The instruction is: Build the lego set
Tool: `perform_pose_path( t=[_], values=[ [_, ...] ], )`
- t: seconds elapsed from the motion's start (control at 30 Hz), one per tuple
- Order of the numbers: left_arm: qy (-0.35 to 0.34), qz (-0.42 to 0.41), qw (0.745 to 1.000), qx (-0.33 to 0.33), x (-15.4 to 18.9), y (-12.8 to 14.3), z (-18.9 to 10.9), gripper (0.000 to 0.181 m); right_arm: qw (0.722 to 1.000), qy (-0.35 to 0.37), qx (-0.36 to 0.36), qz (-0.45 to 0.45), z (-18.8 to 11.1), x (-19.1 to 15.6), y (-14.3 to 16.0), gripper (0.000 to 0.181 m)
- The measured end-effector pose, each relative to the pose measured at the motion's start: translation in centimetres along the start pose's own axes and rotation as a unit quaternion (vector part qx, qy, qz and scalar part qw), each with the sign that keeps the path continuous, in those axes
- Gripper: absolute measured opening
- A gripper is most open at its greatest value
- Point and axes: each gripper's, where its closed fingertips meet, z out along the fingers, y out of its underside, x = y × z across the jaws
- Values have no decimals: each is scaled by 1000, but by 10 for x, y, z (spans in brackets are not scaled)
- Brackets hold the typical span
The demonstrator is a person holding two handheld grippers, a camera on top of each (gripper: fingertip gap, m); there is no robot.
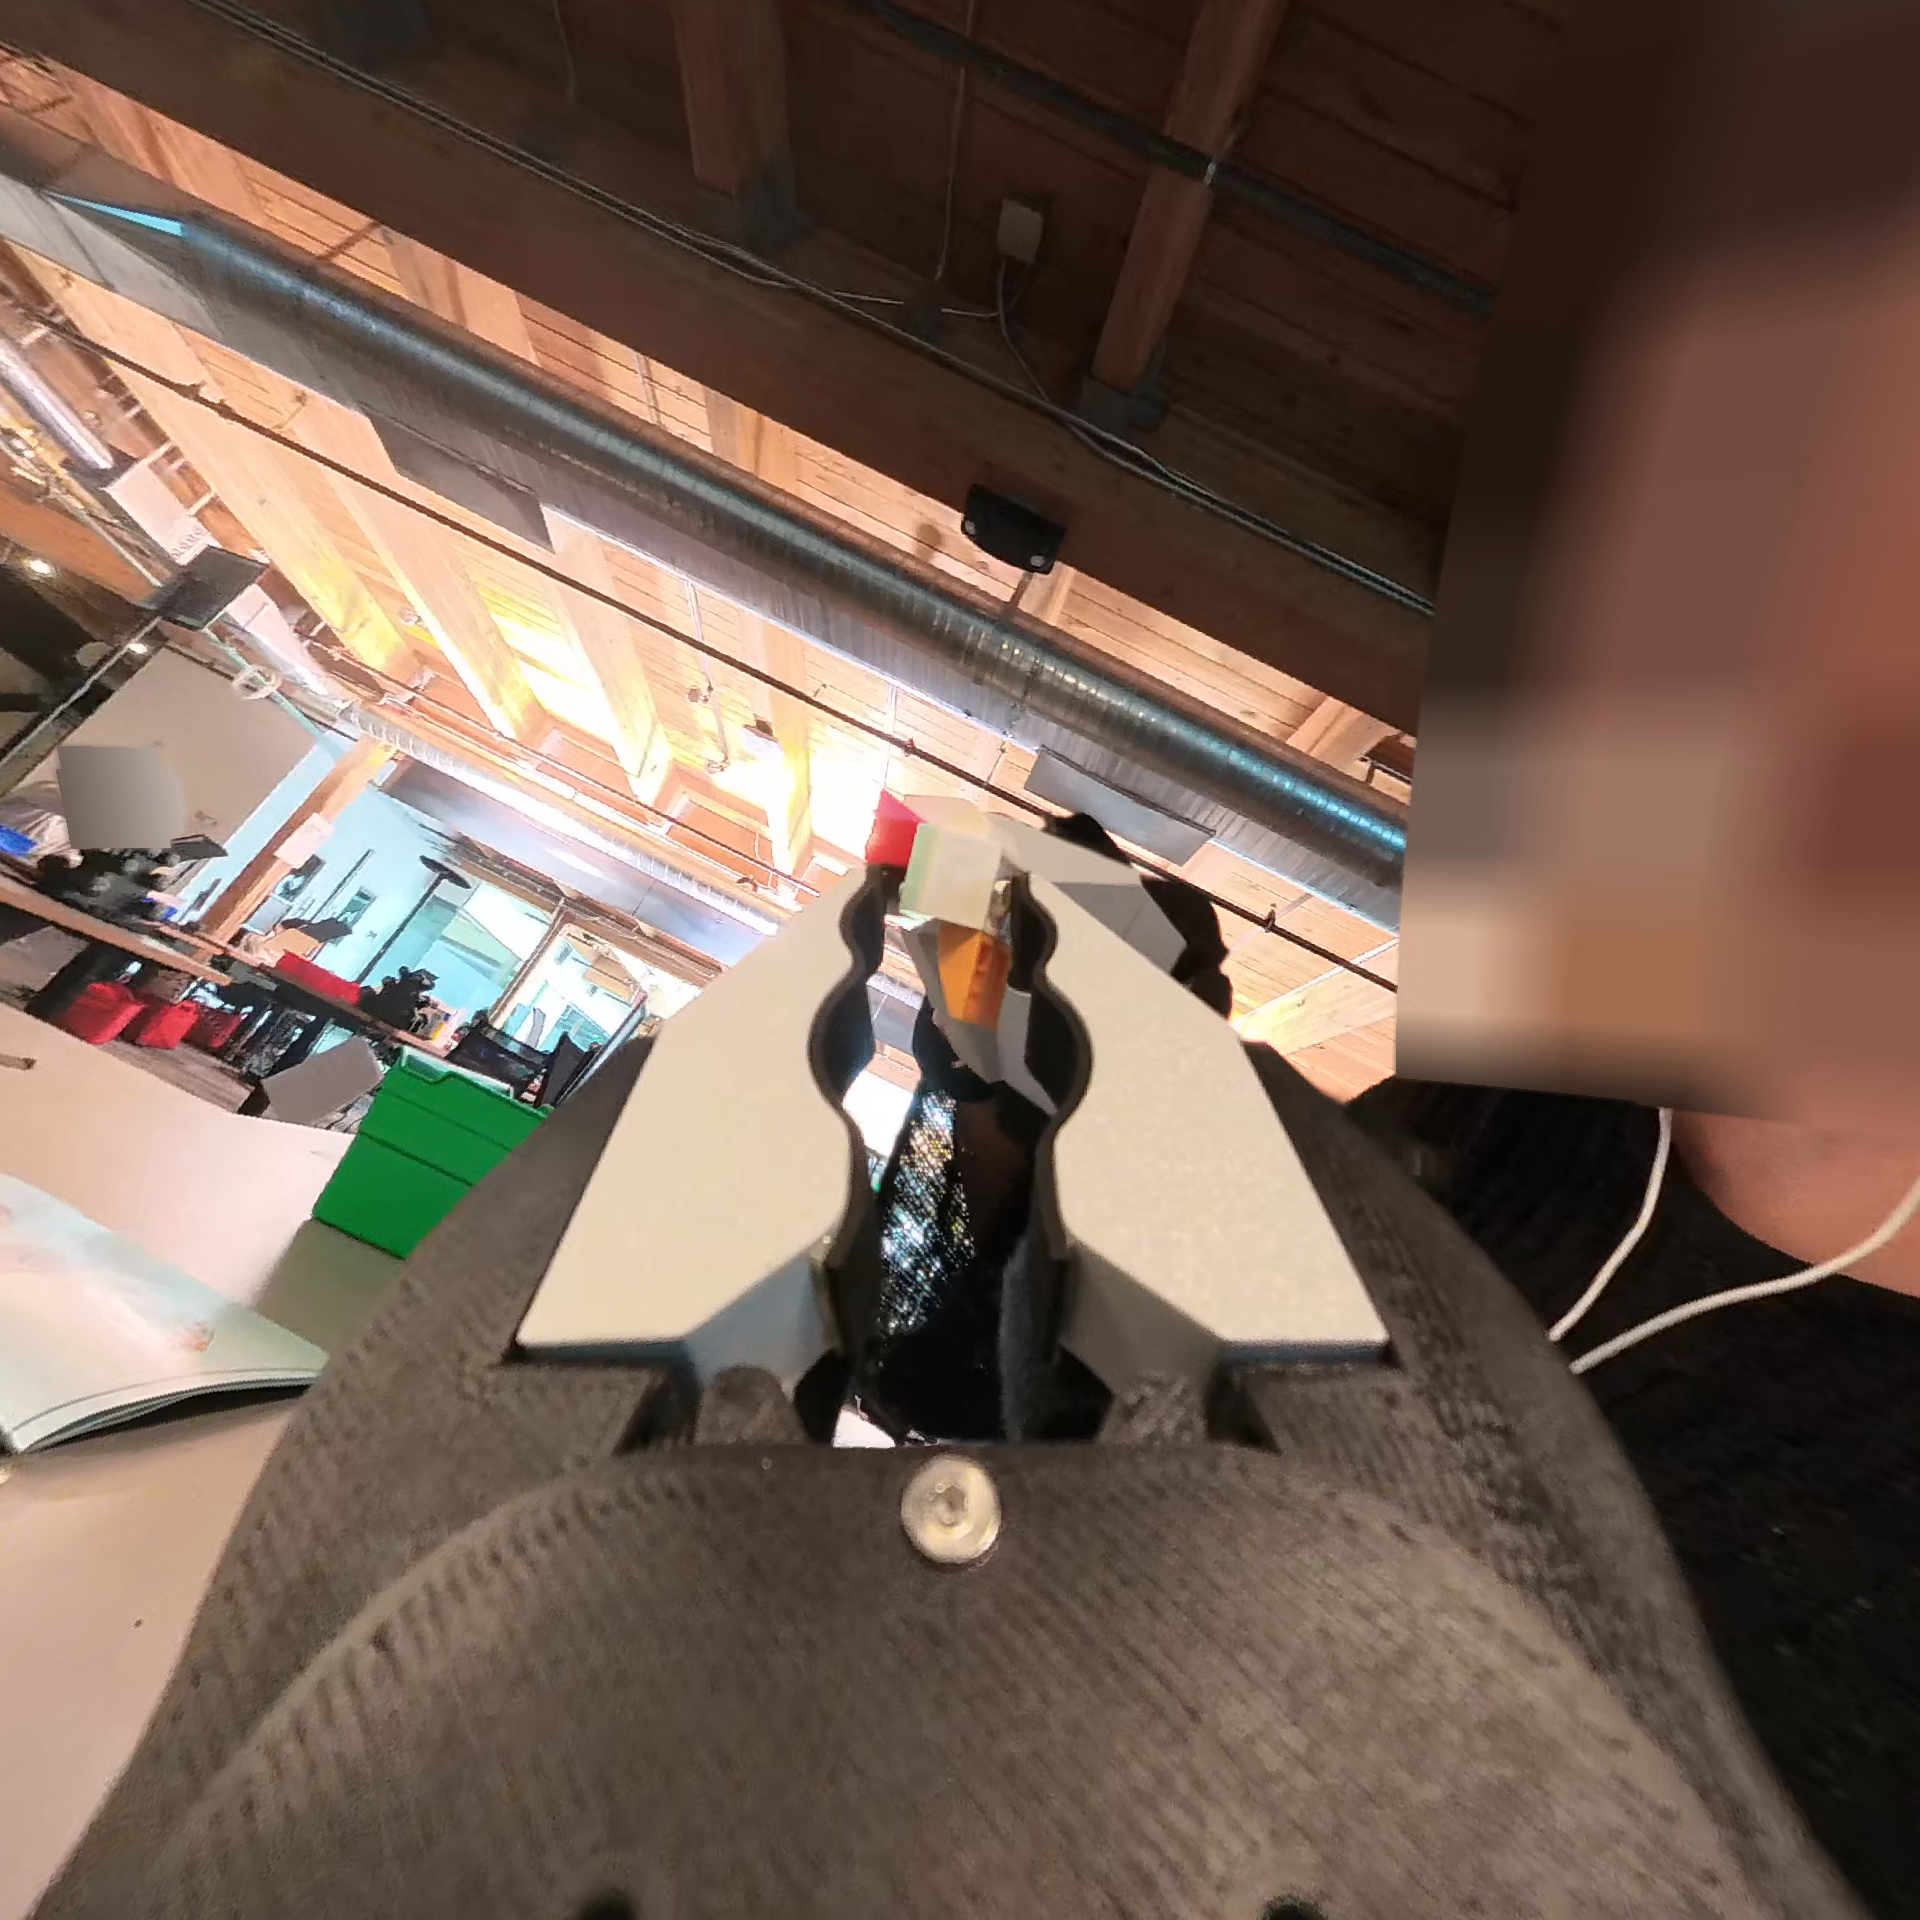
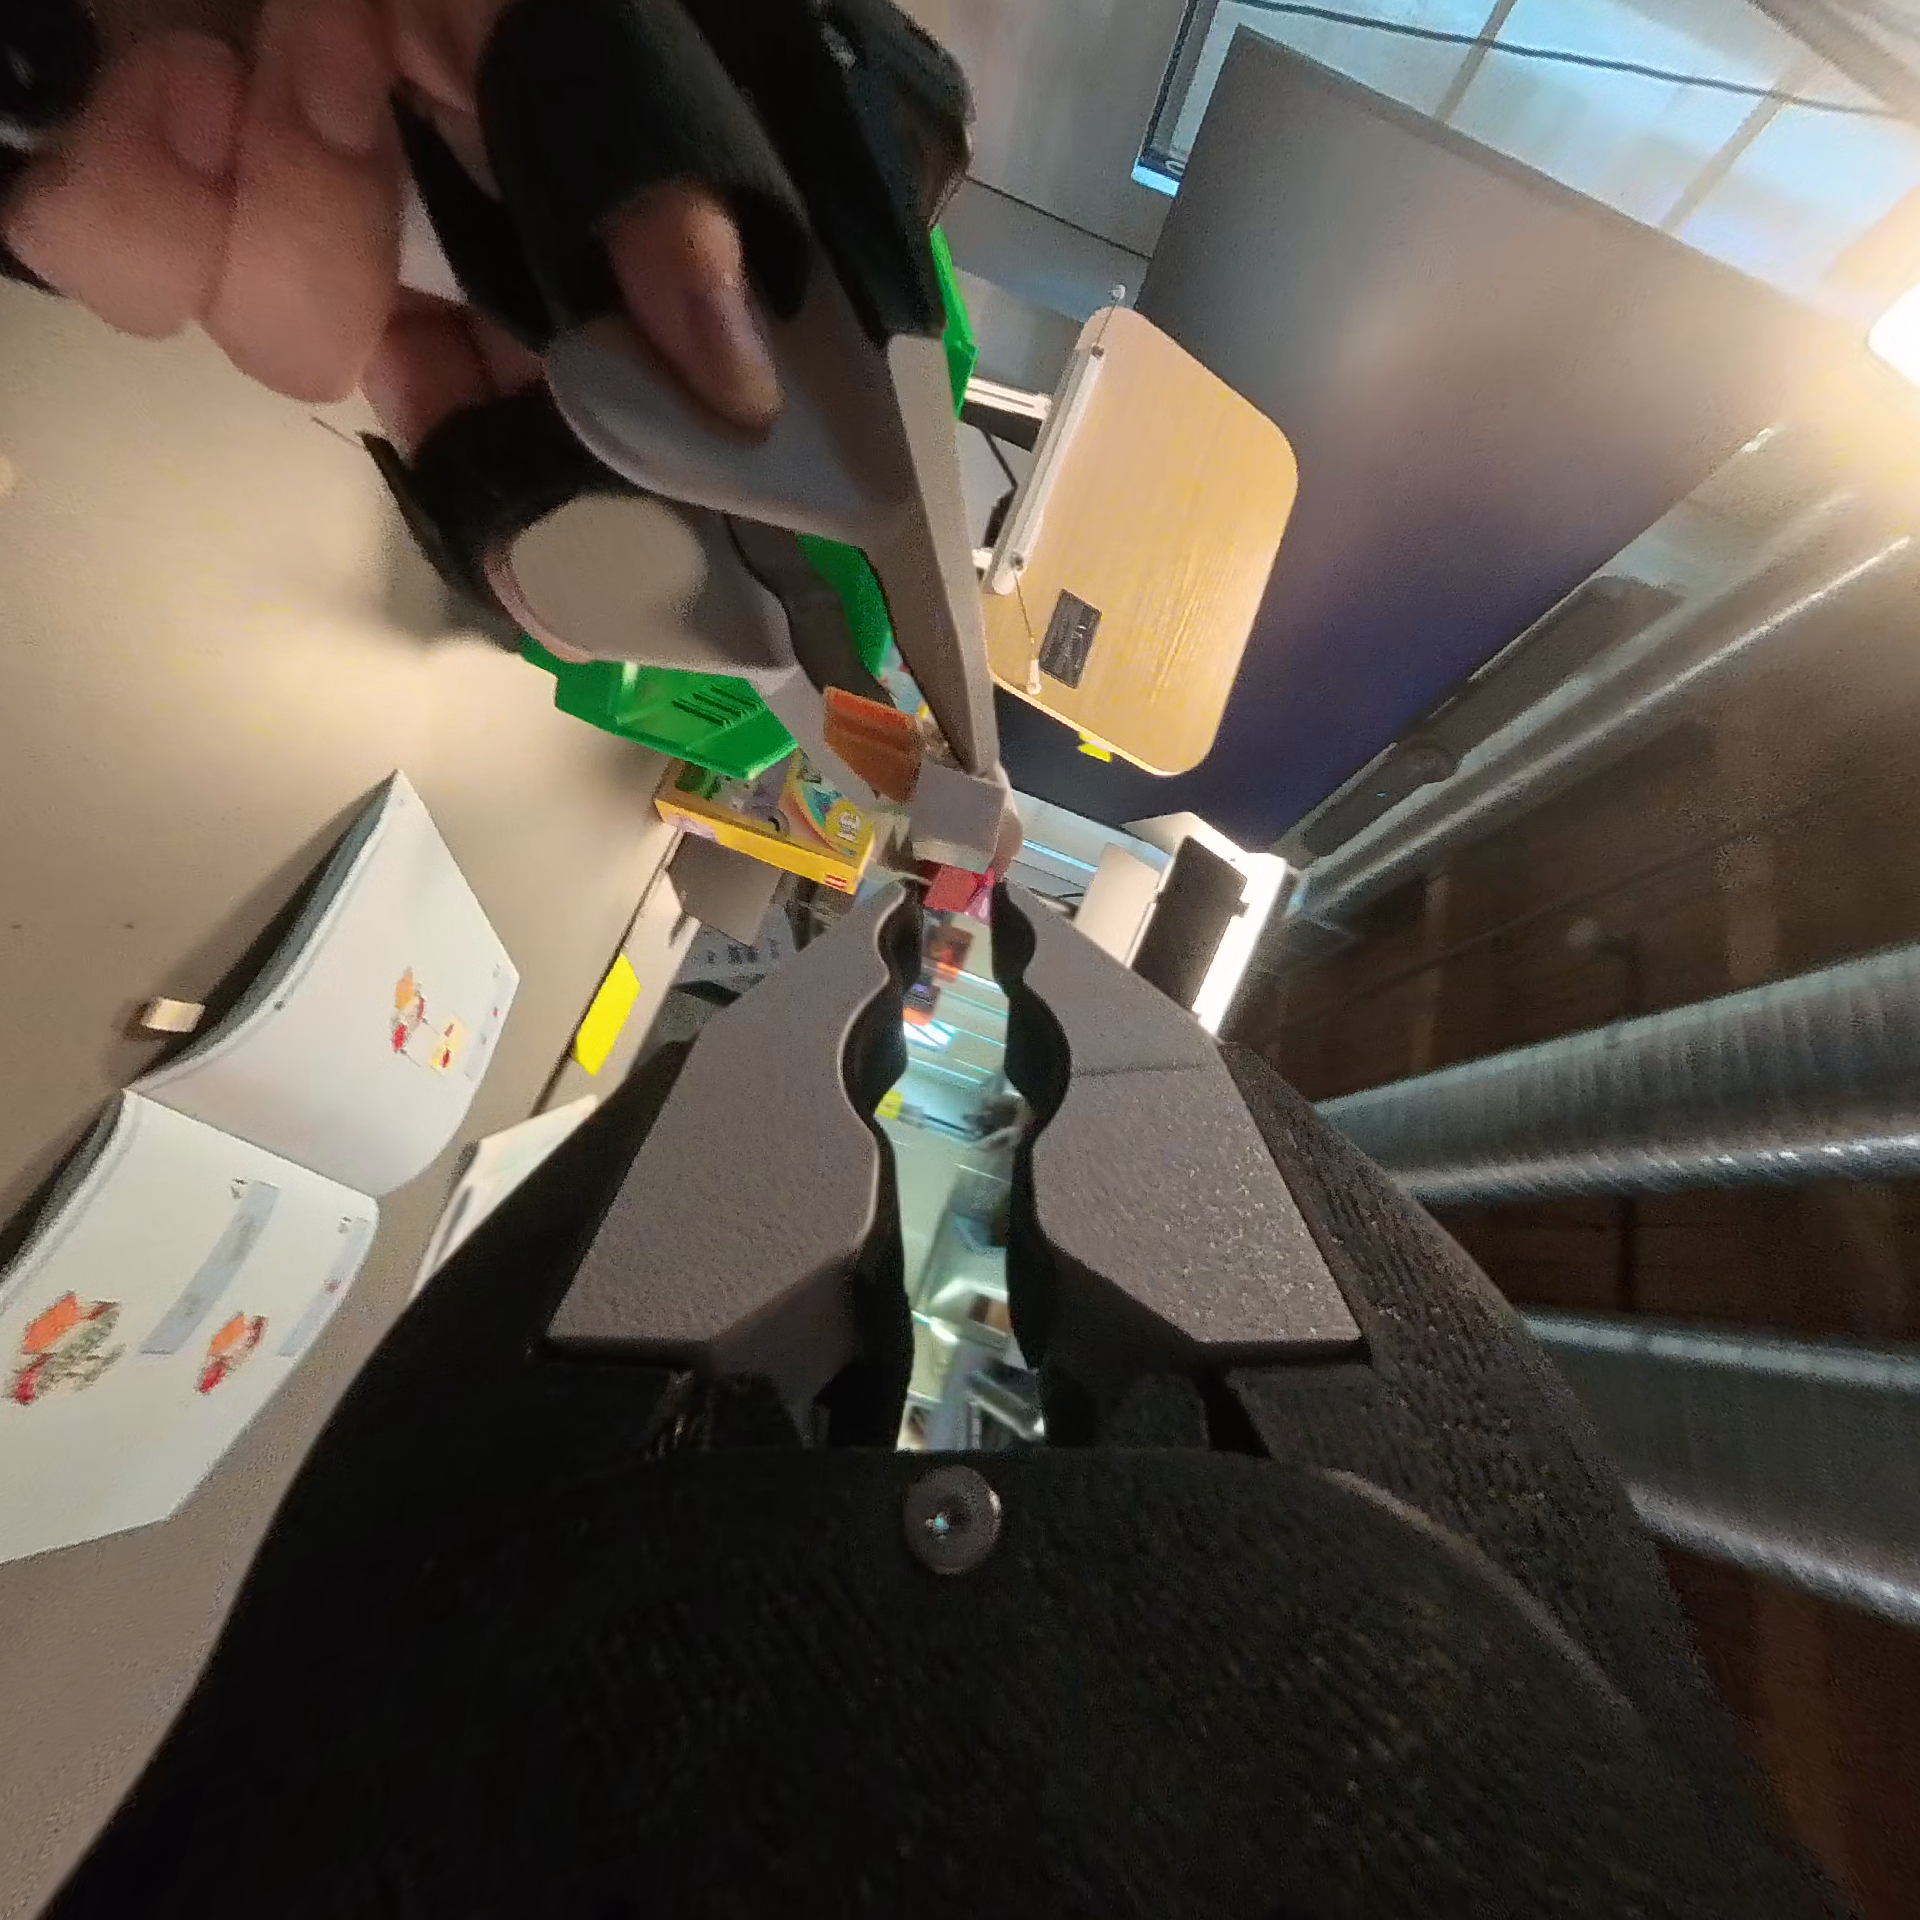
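Observation:
Both grippers are raised off the table and meet tip to tip. My left gripper (image 1: pixel 940 888) is shut on a small lego assembly: a white brick (image 1: pixel 951 862) at its tips and an orange piece (image 1: pixel 977 971) between its fingers. A red piece (image 1: pixel 891 831) sits against the white brick. My right gripper (image 2: pixel 948 902) is shut on that red piece (image 2: pixel 951 888), pressed to the white brick (image 2: pixel 961 816). The left gripper's fingers (image 2: pixel 935 582) come down from the top of the right wrist view, with the orange piece (image 2: pixel 868 748) beside them. The right gripper's fingers (image 1: pixel 1091 894) show behind the assembly.
A green bin (image 1: pixel 436 1153) stands on the pale table (image 1: pixel 125 1122); it also shows in the right wrist view (image 2: pixel 675 707). An open instruction booklet (image 2: pixel 343 997) and a yellow box (image 2: pixel 779 831) lie on the table. A gloved hand (image 2: pixel 644 208) holds the left gripper.

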Motion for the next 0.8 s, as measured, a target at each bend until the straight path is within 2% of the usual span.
perform_pose_path(
  t=[0.23, 0.57, 0.8],
  values=[
    [-17, -19, 1000, 8, -9, 1, -2, 23, 995, 31, -33, -86, 5, -7, 2, 10],
    [-44, -35, 998, 6, -19, 3, -4, 23, 986, 41, -45, -157, 8, -17, 7, 9],
    [-61, -41, 997, -9, -23, 7, -6, 23, 994, 6, -31, -105, 6, -23, 11, 9]
  ],
)
